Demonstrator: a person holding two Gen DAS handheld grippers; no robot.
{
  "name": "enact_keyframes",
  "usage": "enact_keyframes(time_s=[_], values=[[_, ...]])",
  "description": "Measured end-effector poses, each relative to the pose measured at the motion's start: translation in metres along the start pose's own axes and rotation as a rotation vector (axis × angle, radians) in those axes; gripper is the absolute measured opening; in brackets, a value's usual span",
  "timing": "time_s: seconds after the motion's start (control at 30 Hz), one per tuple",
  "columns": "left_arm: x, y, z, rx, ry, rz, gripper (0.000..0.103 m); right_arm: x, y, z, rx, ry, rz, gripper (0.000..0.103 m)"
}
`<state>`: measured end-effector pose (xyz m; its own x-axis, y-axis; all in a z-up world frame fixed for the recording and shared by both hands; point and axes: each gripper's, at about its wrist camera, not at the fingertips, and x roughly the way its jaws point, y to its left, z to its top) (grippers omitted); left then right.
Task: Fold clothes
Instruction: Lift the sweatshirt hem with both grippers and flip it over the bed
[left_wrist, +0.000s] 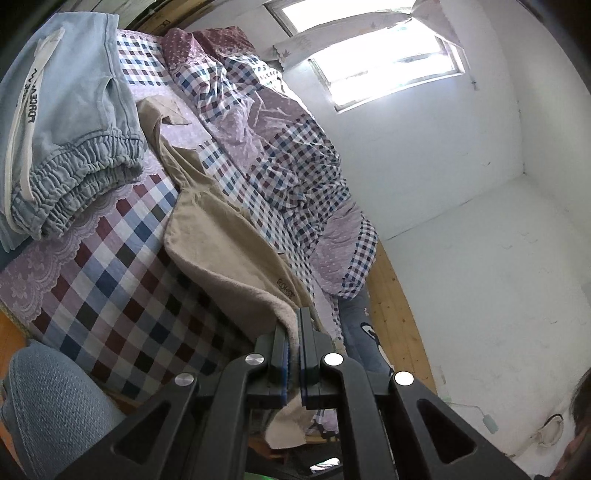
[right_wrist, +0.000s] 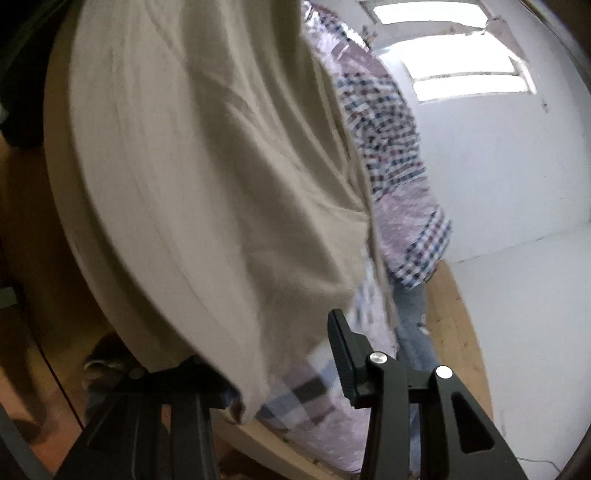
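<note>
The left gripper (left_wrist: 294, 332) sits low in the middle of its frame with its jaws pinching the fleecy edge of a beige garment (left_wrist: 221, 236). From that pinch the cloth runs up and left across the checked bedsheet (left_wrist: 110, 280), so part of it lies on the bed and the gripped corner is lifted off it. A folded pair of light blue trousers (left_wrist: 70, 122) rests at the upper left of that frame, apart from the beige piece. A rumpled checked quilt (left_wrist: 280, 147) is heaped along the far side of the bed under the window (left_wrist: 388, 70).

In the right wrist view the same beige garment (right_wrist: 207, 166) fills most of the frame, hanging close in front of the lens and blurred. The right gripper (right_wrist: 266, 365) has its jaws spread wide; one finger is hidden behind the cloth at lower left, the other stands bare at lower right. The fabric drapes over it but is not clamped.

The risk I see is that one pinch alone carries the lifted edge. If the right jaws close on a loose fold and not on the matching corner, the fold will come out crooked. A hard pull could also drag the cloth into the quilt or off the bed edge.
</note>
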<state>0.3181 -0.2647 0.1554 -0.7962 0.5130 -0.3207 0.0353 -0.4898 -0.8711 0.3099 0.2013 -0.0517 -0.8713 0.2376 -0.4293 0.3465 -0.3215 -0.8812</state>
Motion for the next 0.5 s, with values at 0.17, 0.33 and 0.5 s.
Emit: enact_keyframes(time_s=[0.17,0.33,0.5], values=[[0.001,0.003,0.001,-0.006,0.0,0.02,0.002,-0.009,0.003,-0.012,-0.071,-0.034,-0.032,0.04],[0.0,0.005,0.001,-0.006,0.002,0.038,0.002,-0.027,-0.001,-0.018,-0.091,-0.076,-0.037,0.033],[0.0,0.009,0.0,-0.015,0.003,0.059,0.002,-0.034,-0.003,-0.013,-0.071,-0.067,-0.027,0.017]])
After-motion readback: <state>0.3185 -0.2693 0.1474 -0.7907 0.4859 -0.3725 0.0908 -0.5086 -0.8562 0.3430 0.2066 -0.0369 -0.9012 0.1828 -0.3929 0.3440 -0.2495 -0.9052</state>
